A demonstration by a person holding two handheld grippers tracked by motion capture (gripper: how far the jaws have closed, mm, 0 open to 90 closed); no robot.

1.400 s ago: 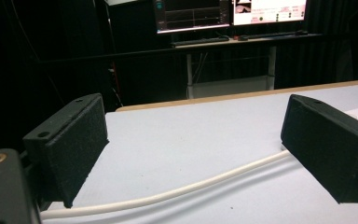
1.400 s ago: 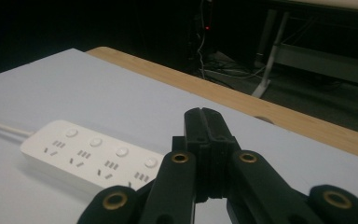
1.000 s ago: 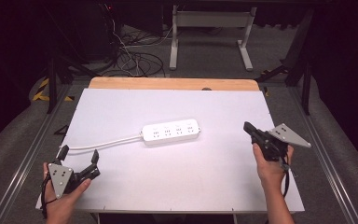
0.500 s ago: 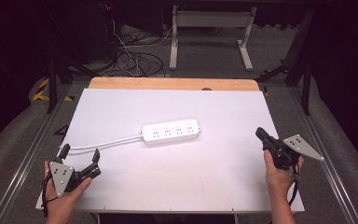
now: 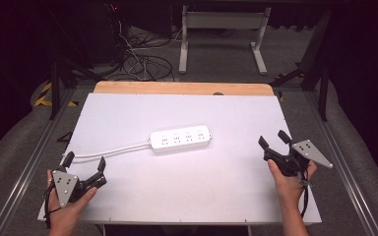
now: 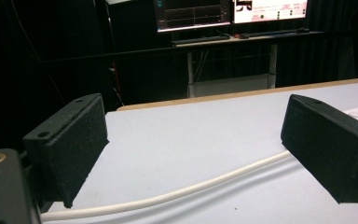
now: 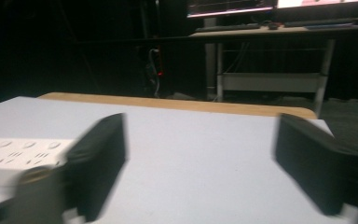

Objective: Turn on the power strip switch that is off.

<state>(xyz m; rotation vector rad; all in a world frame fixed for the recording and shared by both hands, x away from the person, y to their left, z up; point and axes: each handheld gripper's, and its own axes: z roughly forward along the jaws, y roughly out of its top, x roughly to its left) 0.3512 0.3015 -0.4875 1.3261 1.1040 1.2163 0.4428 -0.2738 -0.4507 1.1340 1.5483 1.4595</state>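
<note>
— White plastic power strip (image 5: 180, 139), where is it?
— Mid white surface (image 5: 187, 189), between both grippers, touching neither.
— And the left gripper (image 5: 84, 166)?
— Spread wide over the strip's white cord (image 5: 110, 151), not pinching it.
— The right gripper (image 5: 273, 140)?
— Just opened wide, nothing between its jaws.

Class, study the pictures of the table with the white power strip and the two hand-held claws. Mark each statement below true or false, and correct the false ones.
1. The white plastic power strip lies flat on the white table top. True.
2. The right claw grips the power strip. False: its jaws have just been opening, with nothing between them, and it is apart from the strip.
3. The strip's white cable runs between the left claw's open jaws. True.
4. The power strip has a plug inserted. False: all its sockets are empty.
</note>
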